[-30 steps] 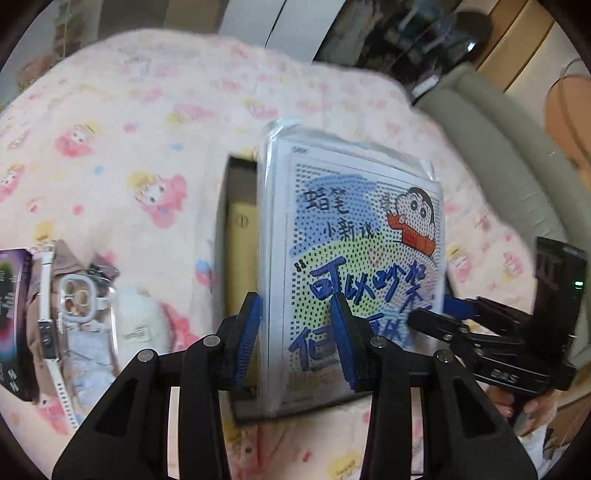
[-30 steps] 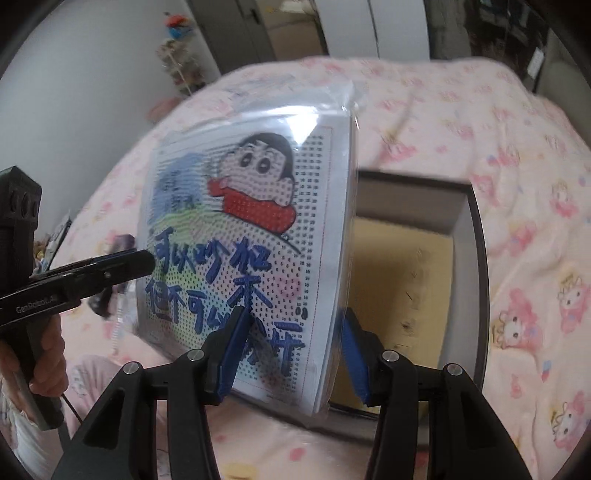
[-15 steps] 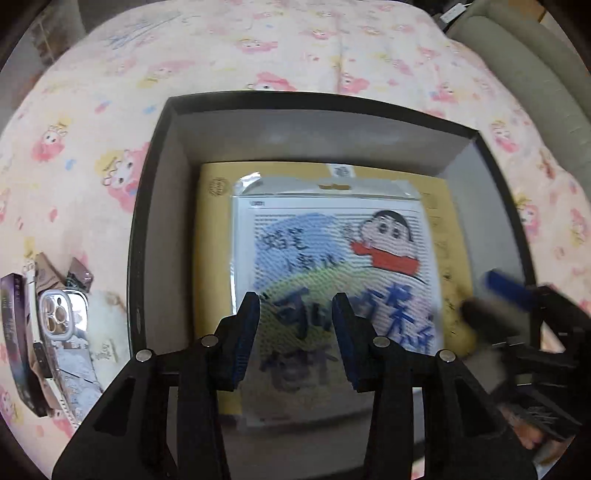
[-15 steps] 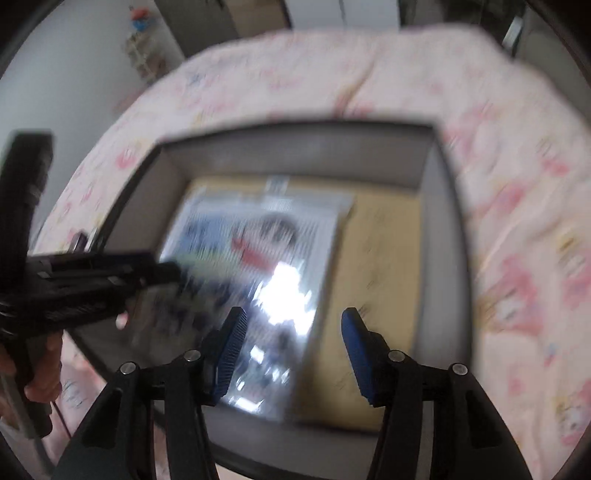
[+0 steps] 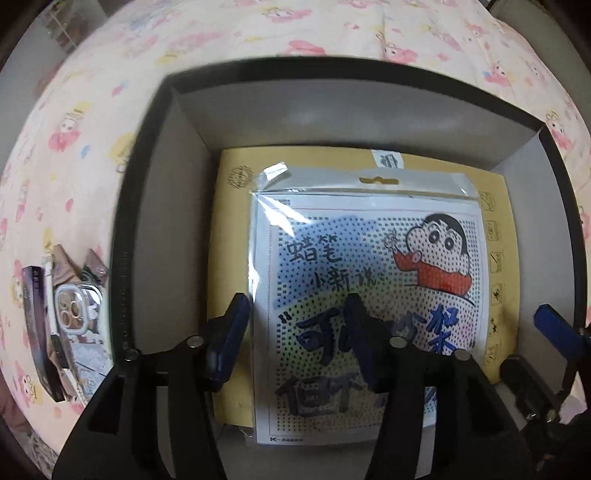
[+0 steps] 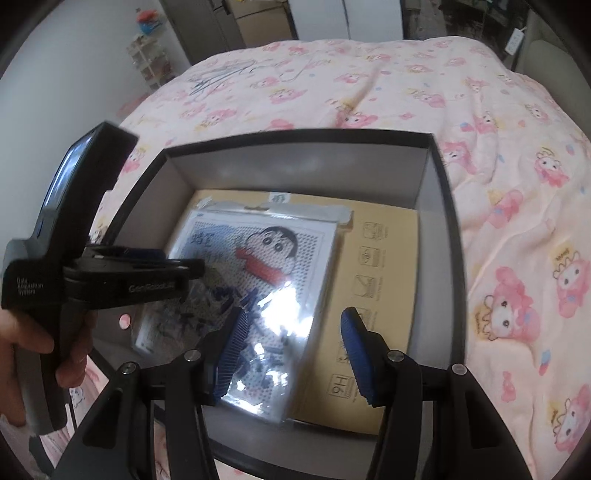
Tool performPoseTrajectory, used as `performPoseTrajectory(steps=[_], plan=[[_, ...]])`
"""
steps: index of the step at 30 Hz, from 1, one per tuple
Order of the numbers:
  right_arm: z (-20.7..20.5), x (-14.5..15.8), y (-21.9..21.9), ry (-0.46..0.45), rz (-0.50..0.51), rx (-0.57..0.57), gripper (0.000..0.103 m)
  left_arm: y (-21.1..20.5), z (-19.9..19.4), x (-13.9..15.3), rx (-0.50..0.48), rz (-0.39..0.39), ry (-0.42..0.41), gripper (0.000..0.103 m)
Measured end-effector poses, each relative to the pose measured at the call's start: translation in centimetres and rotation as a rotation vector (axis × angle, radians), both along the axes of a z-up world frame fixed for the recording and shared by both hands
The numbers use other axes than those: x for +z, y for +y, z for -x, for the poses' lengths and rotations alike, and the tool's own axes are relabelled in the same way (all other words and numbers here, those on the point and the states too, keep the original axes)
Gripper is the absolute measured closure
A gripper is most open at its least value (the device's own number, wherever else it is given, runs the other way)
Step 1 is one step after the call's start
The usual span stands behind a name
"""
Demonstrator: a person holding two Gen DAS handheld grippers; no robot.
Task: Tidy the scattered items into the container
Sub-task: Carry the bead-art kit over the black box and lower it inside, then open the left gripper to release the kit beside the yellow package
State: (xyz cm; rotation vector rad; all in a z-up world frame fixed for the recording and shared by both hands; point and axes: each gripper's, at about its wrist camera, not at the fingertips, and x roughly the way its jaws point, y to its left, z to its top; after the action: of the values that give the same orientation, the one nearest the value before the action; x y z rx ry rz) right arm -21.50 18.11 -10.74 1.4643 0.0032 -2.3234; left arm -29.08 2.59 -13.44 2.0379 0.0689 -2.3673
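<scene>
A pink cartoon-print bedspread (image 6: 406,85) carries the black box (image 6: 448,229) and a phone case (image 5: 75,314).

A bed (image 6: 388,85) with a pink cover printed with cartoon figures fills most of the room beyond the fingers. Far ahead and to the left of the fingers stands a pale grey wall (image 6: 74,55), and a small shelf rack (image 6: 149,62) with colourful things on top stands against it. Straight ahead are white doors (image 6: 347,18). Daylight falls softly on the cover.

box walls (image 5: 177,206) hem claws; above seemingly open.
</scene>
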Motion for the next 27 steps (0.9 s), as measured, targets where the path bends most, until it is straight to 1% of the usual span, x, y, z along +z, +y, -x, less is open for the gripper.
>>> performPoseTrajectory(steps=[2, 4, 5, 6, 8, 9, 10, 11, 12, 13, 14, 15, 17, 19, 21, 22, 25, 27], plan=[[0.0, 0.0, -0.1, 0.008, -0.016, 0.001, 0.053, -0.4, 0.5, -0.3, 0.016, -0.077, -0.024, 0.036], [0.0, 0.1, 0.0, 0.014, -0.03, -0.003, 0.053, -0.5, 0.7, -0.6, 0.033, -0.153, -0.042, 0.036], [0.0, 0.0, 0.2, 0.009, -0.028, -0.002, 0.053, -0.4, 0.7, -0.6, 0.03, -0.189, -0.045, 0.036], [0.0, -0.1, 0.3, -0.003, -0.023, 0.001, 0.053, -0.1, 0.6, -0.4, 0.008, -0.237, -0.036, 0.037], [0.1, -0.4, 0.4, -0.032, -0.007, 0.006, 0.053, 0.6, 0.2, 0.3, -0.05, -0.361, -0.029, 0.048], [0.2, -0.6, 0.4, -0.045, 0.0, 0.008, 0.053, 0.6, -0.1, 0.7, -0.057, -0.414, -0.019, 0.056], [0.2, -0.8, 0.4, -0.054, 0.005, 0.009, 0.053, 0.4, -0.3, 1.1, -0.049, -0.428, -0.002, 0.058], [0.3, -1.0, 0.4, -0.062, 0.009, 0.01, 0.053, 0.2, -0.5, 1.4, -0.036, -0.398, 0.013, 0.062], [0.4, -1.2, 0.3, -0.069, 0.011, 0.01, 0.053, 0.1, -0.7, 1.6, -0.023, -0.329, 0.018, 0.065], [0.4, -1.4, 0.3, -0.075, 0.011, 0.01, 0.053, 0.2, -0.8, 1.4, -0.018, -0.261, 0.006, 0.072], [0.4, -1.6, 0.3, -0.083, 0.006, 0.009, 0.053, 0.4, -0.9, 1.2, -0.016, -0.24, -0.01, 0.074], [0.5, -1.9, 0.3, -0.091, -0.005, 0.009, 0.053, 0.5, -1.0, 1.2, -0.012, -0.254, -0.018, 0.074], [0.6, -2.5, 0.1, -0.109, -0.021, 0.007, 0.053, 1.1, -0.8, 1.0, -0.011, -0.32, -0.052, 0.077], [0.7, -3.0, 0.0, -0.136, -0.017, 0.013, 0.053, 2.1, -0.5, 0.5, -0.018, -0.357, -0.078, 0.076], [0.9, -3.5, 0.2, -0.17, 0.013, 0.004, 0.053, 3.3, -0.3, 0.8, -0.03, -0.321, -0.063, 0.075], [1.0, -3.7, 0.5, -0.184, 0.031, -0.003, 0.053, 3.7, -0.3, 0.9, -0.034, -0.315, -0.057, 0.072], [1.1, -3.7, 1.0, -0.195, 0.059, -0.025, 0.053, 3.8, -0.1, 1.2, -0.016, -0.354, -0.05, 0.065], [0.9, -3.3, 0.9, -0.177, 0.05, -0.04, 0.053, 3.4, 0.0, 1.4, 0.003, -0.386, -0.049, 0.065]])
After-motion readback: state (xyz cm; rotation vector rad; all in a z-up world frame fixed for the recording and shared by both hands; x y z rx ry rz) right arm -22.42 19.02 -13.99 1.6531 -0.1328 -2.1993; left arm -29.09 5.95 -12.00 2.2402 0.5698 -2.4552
